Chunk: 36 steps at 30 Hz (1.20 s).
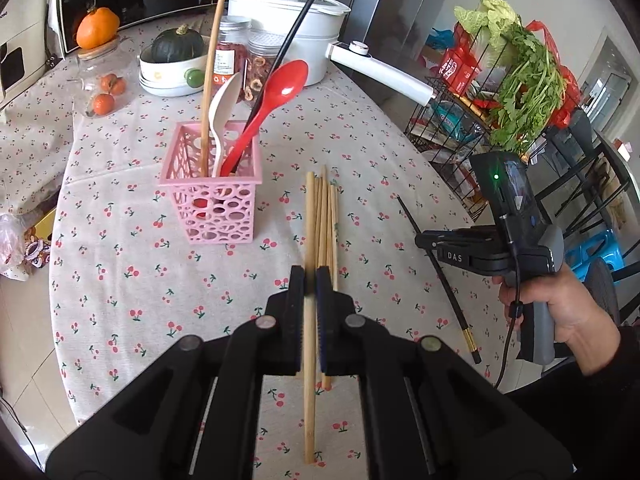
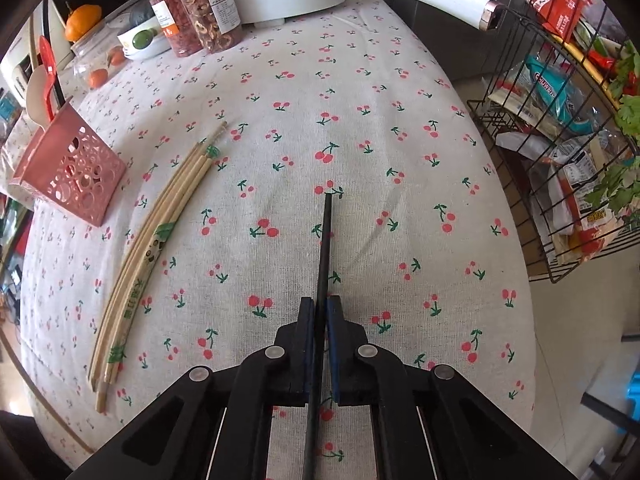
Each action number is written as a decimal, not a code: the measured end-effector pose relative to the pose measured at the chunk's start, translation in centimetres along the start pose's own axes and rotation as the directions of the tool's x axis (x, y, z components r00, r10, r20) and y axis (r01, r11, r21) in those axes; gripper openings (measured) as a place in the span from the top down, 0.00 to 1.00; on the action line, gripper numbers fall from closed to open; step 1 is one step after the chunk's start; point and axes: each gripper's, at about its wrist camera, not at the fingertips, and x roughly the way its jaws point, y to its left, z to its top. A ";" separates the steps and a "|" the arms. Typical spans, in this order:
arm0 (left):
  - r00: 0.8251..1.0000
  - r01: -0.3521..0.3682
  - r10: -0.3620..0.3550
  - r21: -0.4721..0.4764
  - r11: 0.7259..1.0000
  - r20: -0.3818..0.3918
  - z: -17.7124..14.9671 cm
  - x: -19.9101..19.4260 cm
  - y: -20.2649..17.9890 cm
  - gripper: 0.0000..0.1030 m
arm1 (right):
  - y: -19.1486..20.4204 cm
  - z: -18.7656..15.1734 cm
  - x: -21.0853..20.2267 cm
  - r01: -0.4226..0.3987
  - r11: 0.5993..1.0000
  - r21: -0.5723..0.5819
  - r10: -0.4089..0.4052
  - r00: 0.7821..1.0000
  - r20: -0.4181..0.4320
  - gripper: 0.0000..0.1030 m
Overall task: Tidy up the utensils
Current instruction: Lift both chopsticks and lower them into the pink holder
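Note:
A pink perforated basket (image 1: 214,196) stands on the cherry-print tablecloth and holds a red spoon (image 1: 276,92), a white spoon (image 1: 224,112), a wooden chopstick and a black chopstick. My left gripper (image 1: 310,276) is shut on one wooden chopstick (image 1: 309,216), held just above several loose wooden chopsticks (image 1: 328,216). My right gripper (image 2: 320,306) is shut on a black chopstick (image 2: 325,240) that points forward over the cloth; it also shows in the left wrist view (image 1: 438,276). The basket (image 2: 68,168) and wooden chopsticks (image 2: 160,240) lie to its left.
At the table's far side stand a white pot (image 1: 288,36) with a long handle, two jars (image 2: 196,12) of dried fruit, a bowl with a dark squash (image 1: 176,46) and oranges. A wire rack (image 2: 560,140) of packets and greens stands off the right edge.

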 end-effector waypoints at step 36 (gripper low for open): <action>0.836 -0.167 0.139 0.004 0.986 0.530 5.0 -13.0 1.8 0.94 | 7.6 -0.4 -23.2 -0.255 0.943 -0.213 0.332 0.688 0.645 0.95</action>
